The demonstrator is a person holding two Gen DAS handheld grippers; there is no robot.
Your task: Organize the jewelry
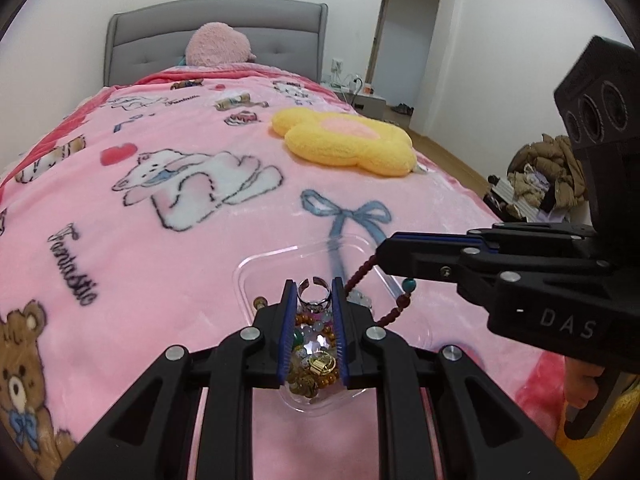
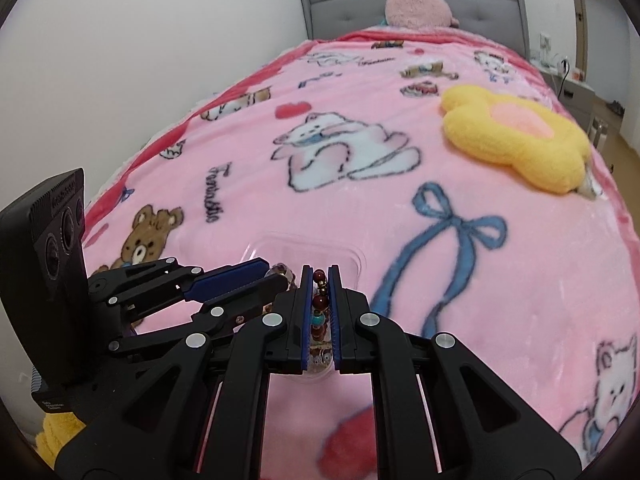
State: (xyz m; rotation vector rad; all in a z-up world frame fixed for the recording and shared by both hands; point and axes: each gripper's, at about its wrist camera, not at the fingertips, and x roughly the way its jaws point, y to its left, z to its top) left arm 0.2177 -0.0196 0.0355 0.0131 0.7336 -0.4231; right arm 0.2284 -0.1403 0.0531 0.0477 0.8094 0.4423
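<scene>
Blanket (image 1: 132,264) is pink plush fleece printed with bears, cats and a blue bow, covering the bed; on it sits a clear plastic tray (image 1: 256,276), shallow, rounded corners, holding a heap of mixed beads and gold-toned pieces. Left gripper (image 1: 315,294) has its jaws nearly together, pinching a silver open-band ring (image 1: 314,294) just above the heap. Right gripper (image 1: 380,254) comes in level from the side, jaws pressed shut on a dark red bead strand (image 1: 362,274) with a turquoise bead, which hangs slack across the tray's right rim. Step in hand, judged: carrying sorted pieces to the tray. Next move likely calls for lowering each piece inside the rim before letting go; the smooth ring could roll, and the limp strand may drape outside.
</scene>
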